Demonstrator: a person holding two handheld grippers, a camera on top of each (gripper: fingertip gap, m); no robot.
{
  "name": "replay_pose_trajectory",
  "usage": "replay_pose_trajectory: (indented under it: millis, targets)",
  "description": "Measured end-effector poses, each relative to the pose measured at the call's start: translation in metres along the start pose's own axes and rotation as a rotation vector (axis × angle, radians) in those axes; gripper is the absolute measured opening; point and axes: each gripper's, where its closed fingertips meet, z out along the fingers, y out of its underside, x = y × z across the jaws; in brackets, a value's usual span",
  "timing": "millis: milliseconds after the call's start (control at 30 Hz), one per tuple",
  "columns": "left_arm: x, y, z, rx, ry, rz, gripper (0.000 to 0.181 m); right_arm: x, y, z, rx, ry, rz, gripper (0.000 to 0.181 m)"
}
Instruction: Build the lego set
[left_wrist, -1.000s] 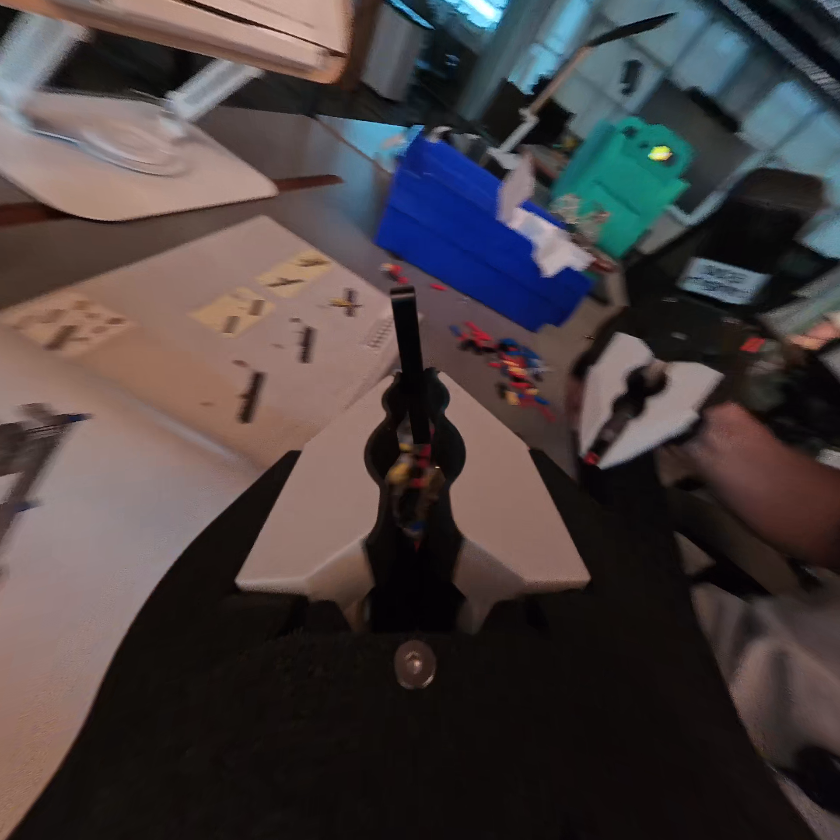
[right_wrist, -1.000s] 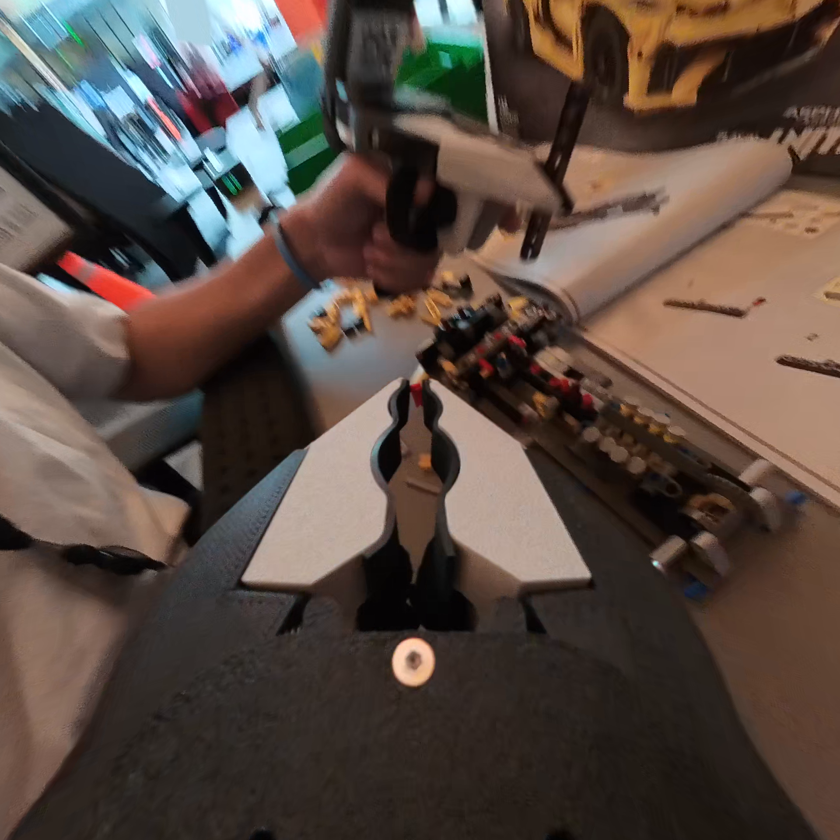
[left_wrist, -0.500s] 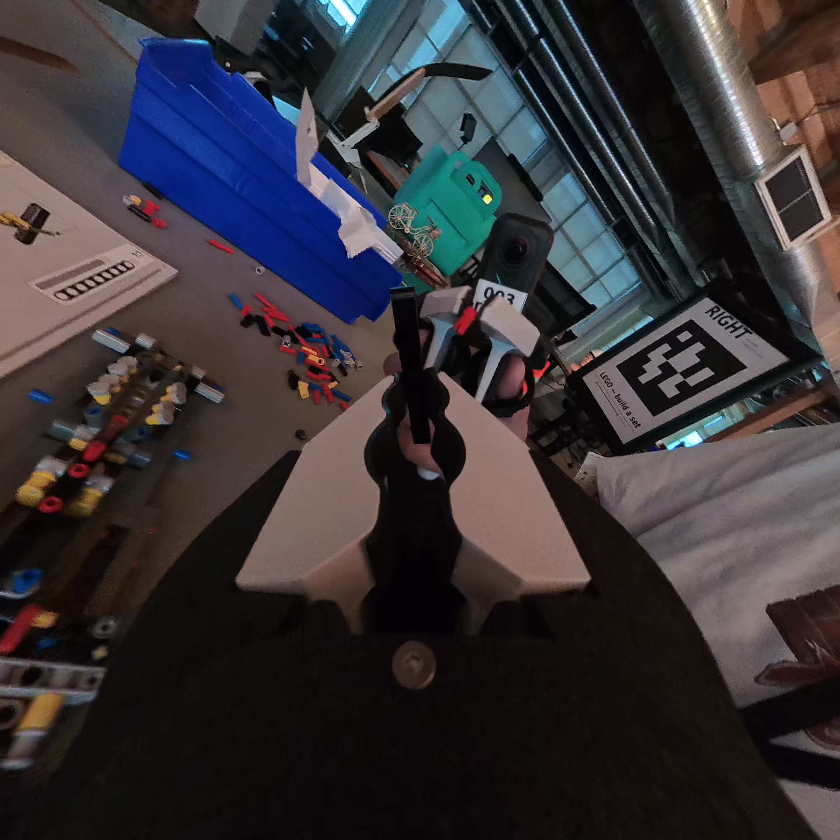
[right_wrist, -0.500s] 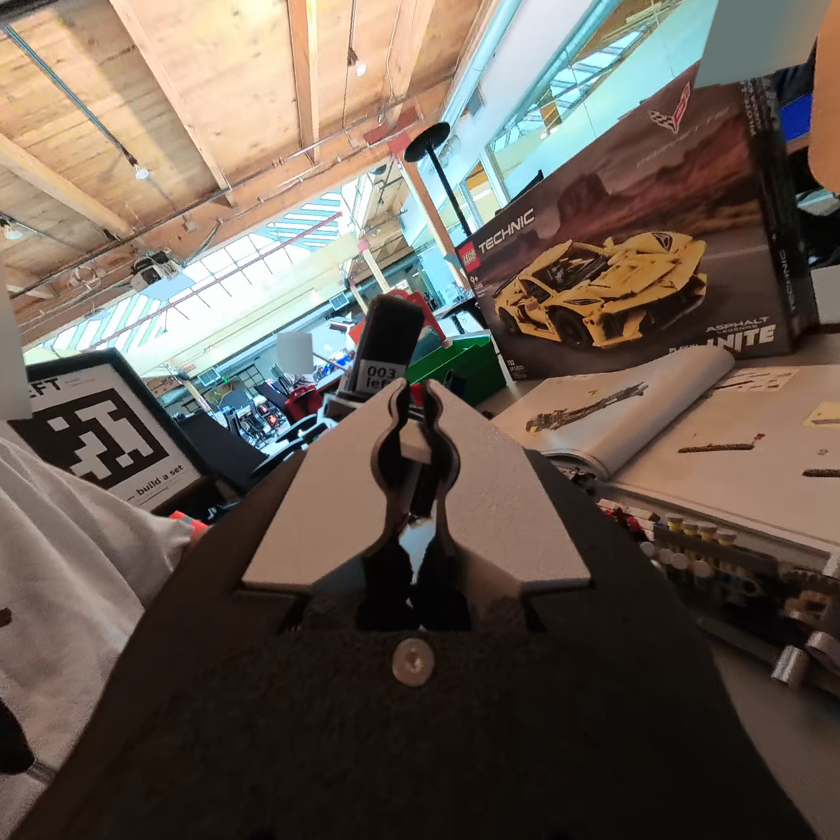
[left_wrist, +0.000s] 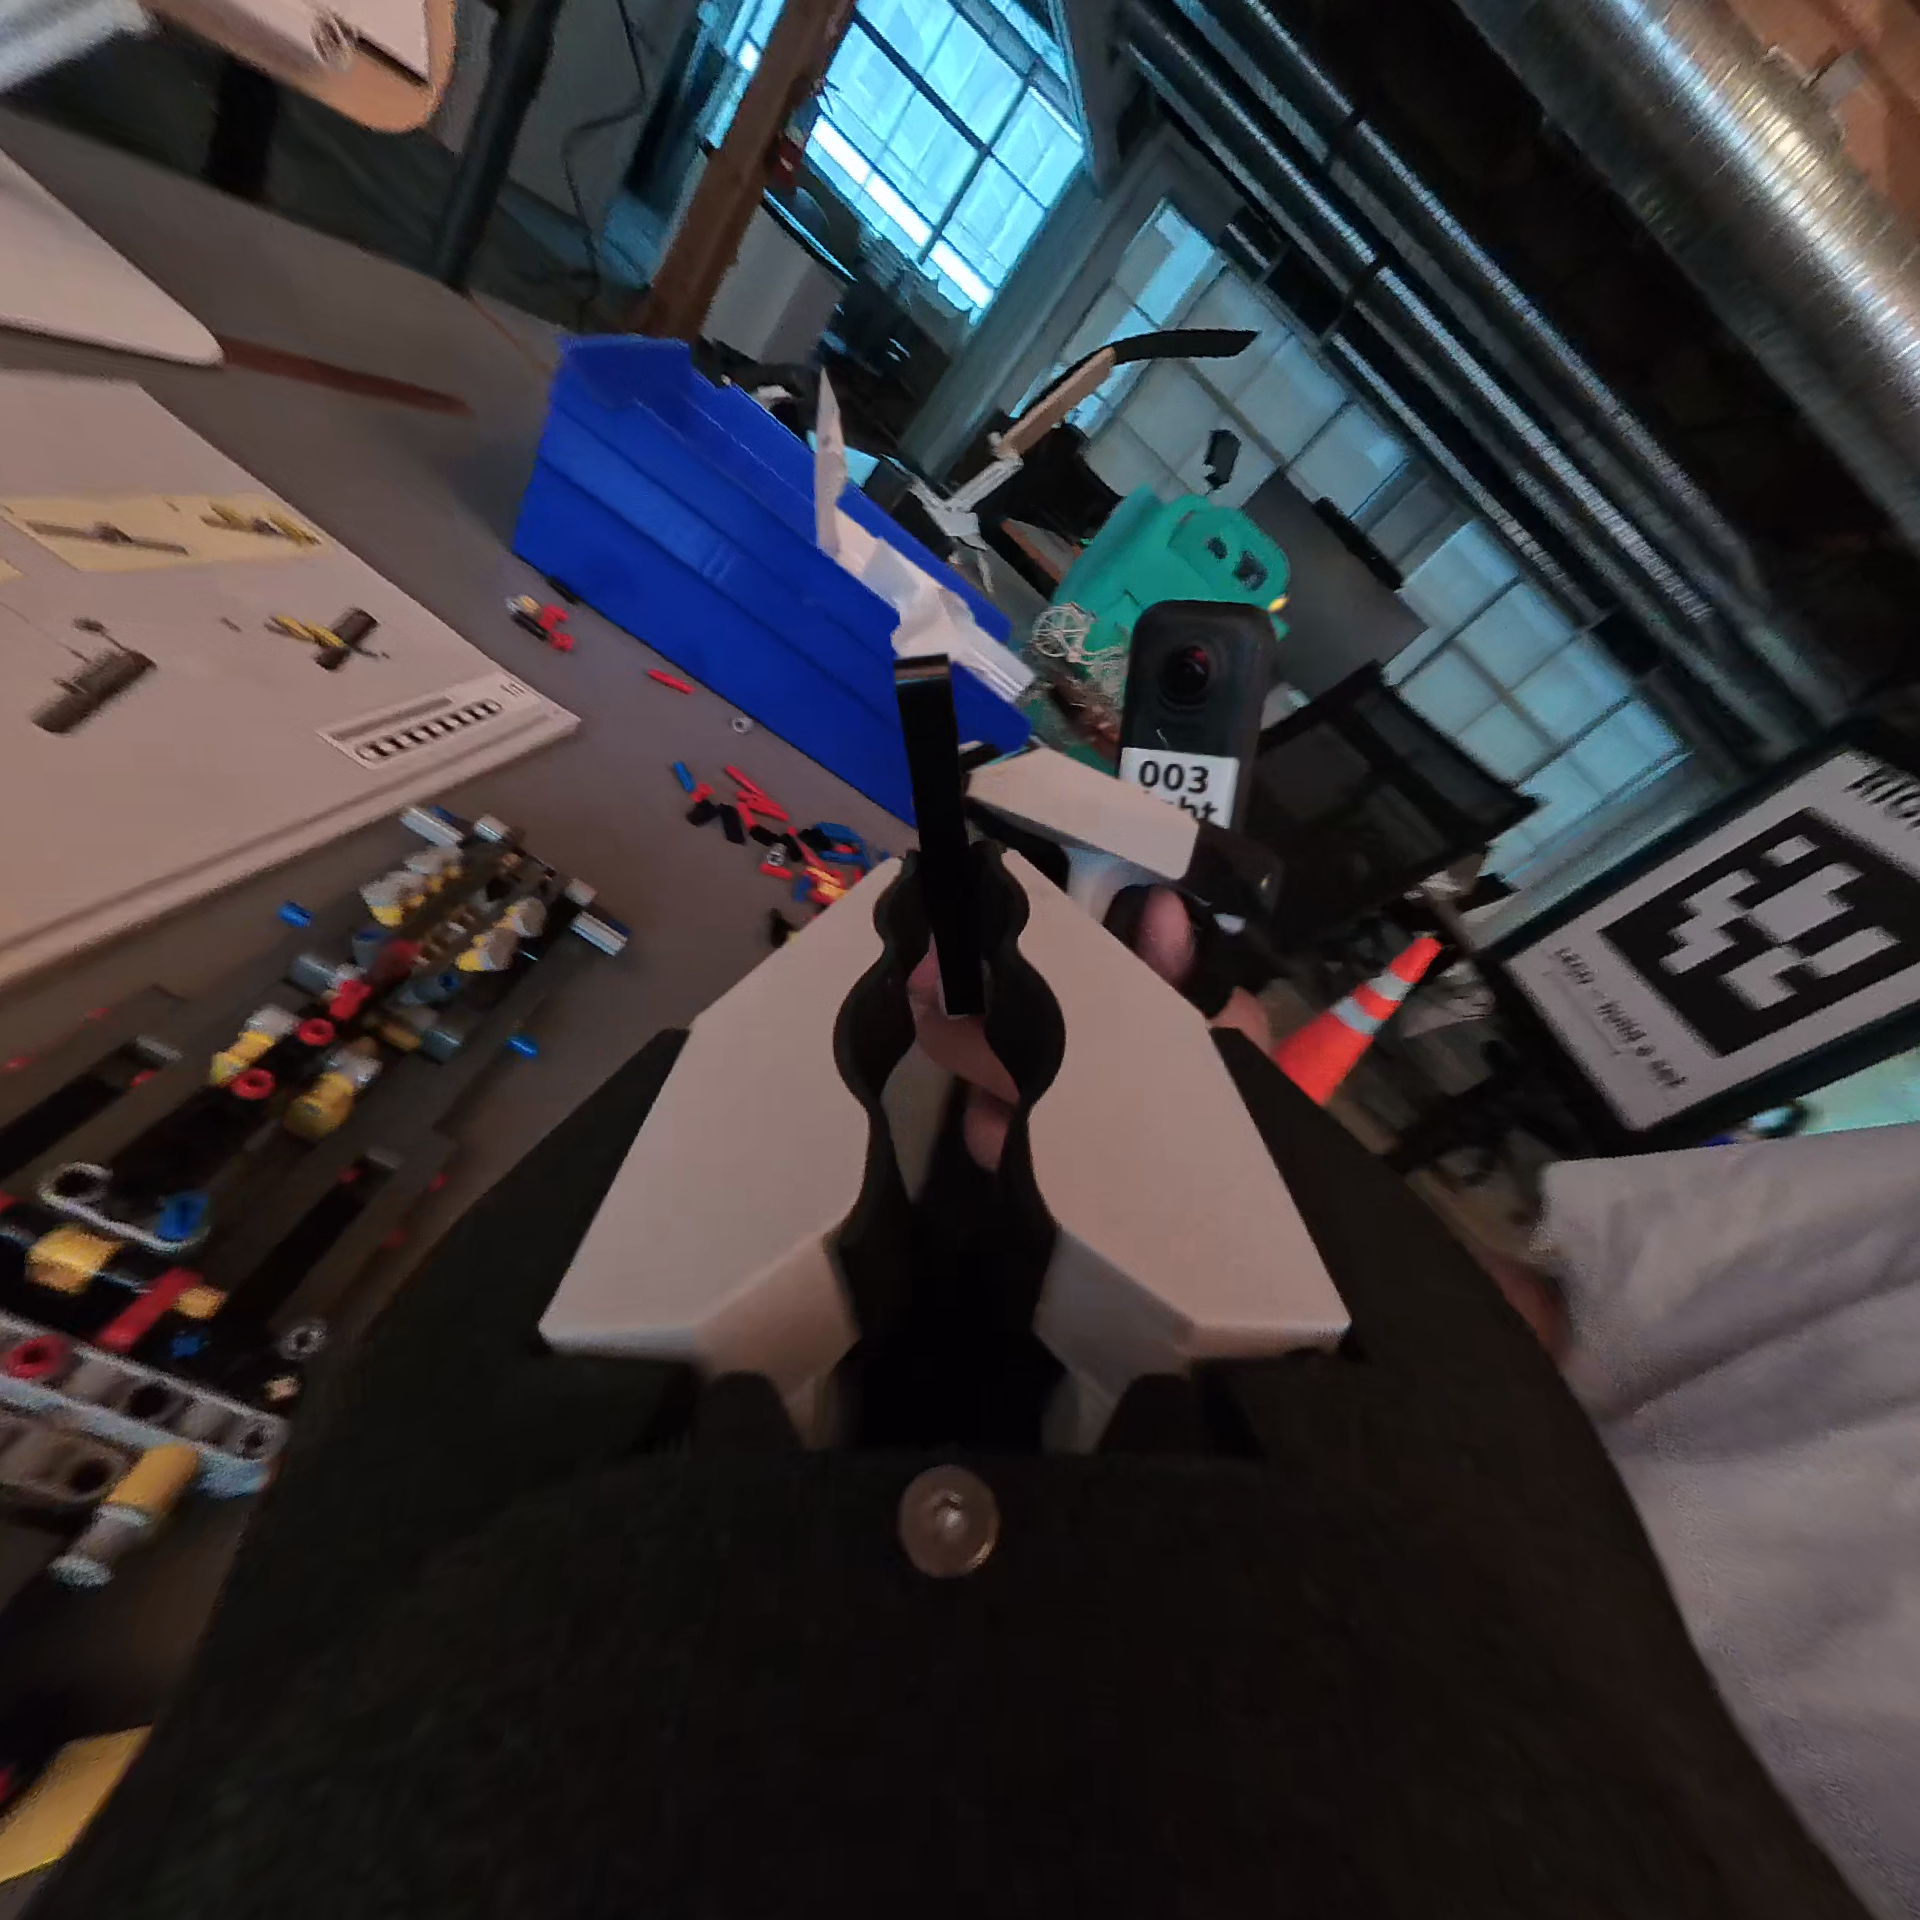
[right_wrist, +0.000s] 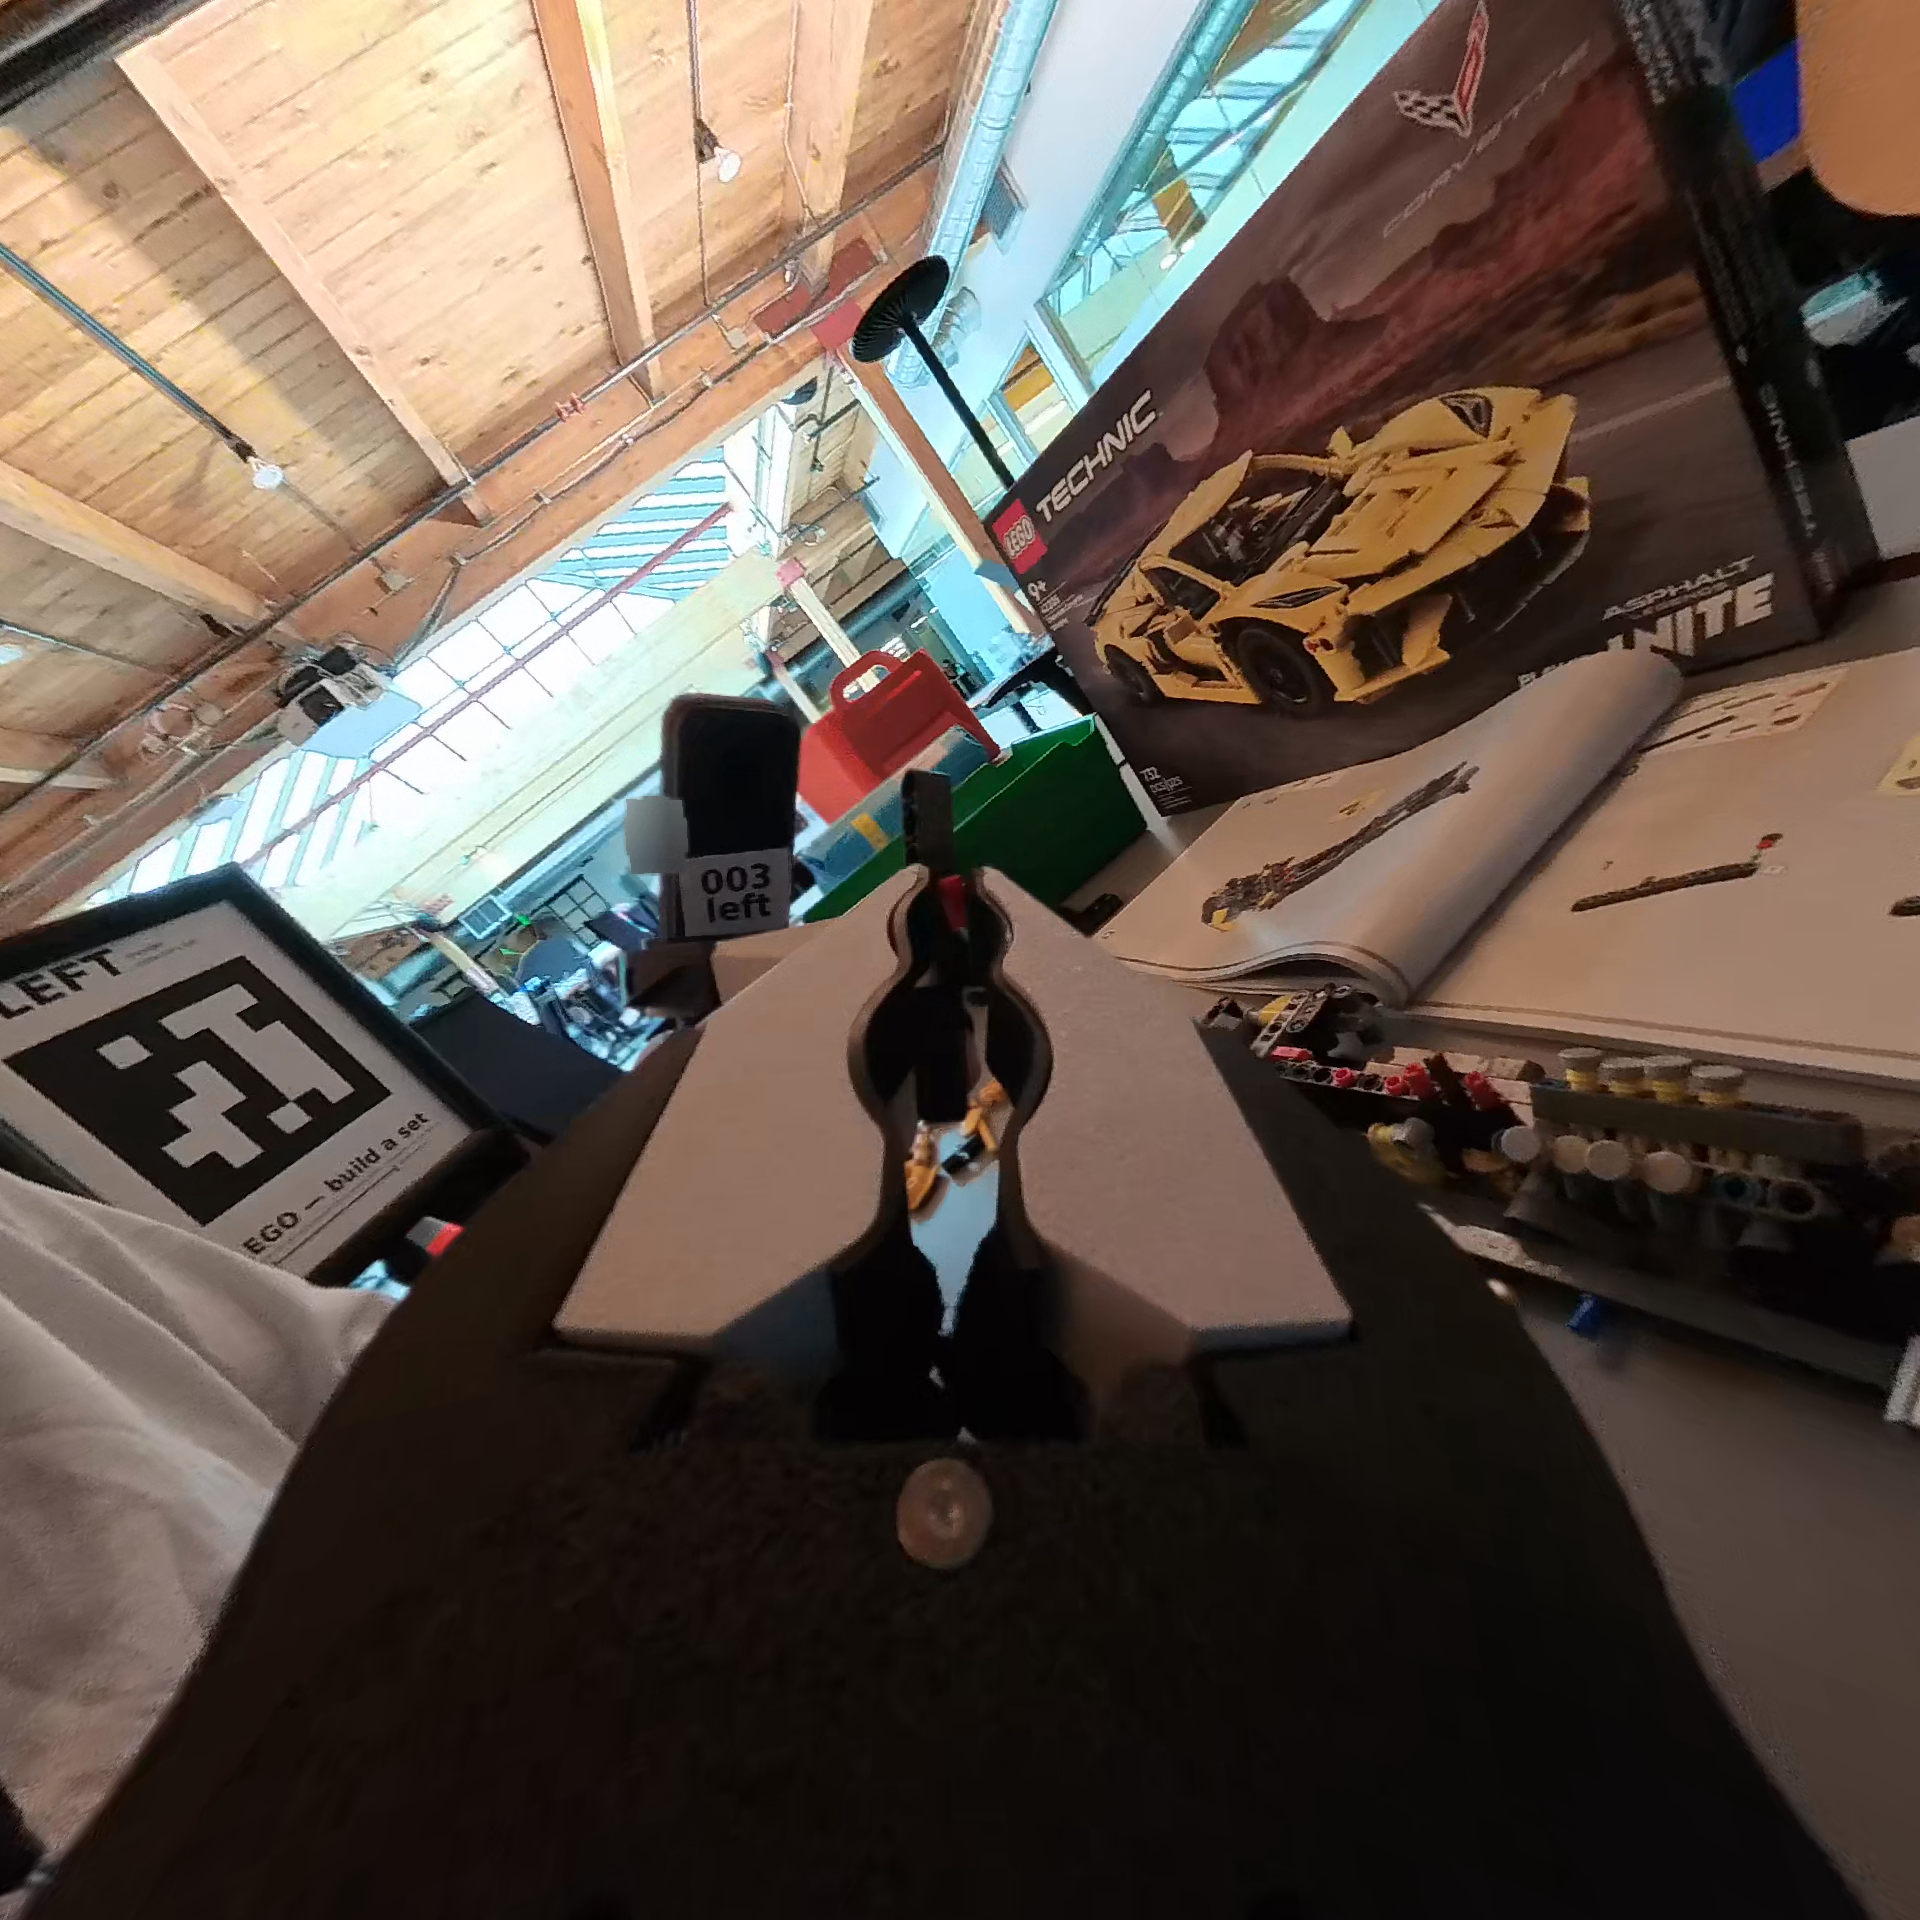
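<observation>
Slim black lego beam (left_wrist: 940, 831), flat-sided

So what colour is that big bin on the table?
Blue. The bin shows best in the left wrist view.

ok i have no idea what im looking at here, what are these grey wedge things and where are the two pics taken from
No robot here: a person holds a two-finger tool in each hand, each with a camera looking along its fingers. The grey wedges are those fingers. In the left wrist view, the left gripper is shut on a black lego beam, with the right gripper facing it just beyond. In the right wrist view, the right gripper pinches a small red piece right at that beam. On the table lie the half-built model, the open instruction booklet, loose pieces, a blue bin and the set's box.
</observation>
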Motion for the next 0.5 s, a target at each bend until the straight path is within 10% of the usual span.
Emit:
replay_pose_trajectory:
  millis: [500]
  targets:
    - [-0.020,-0.005,-0.008,-0.043,-0.426,0.765,0.006,0.003,0.008,0.000,-0.024,-0.007,0.113,0.005]
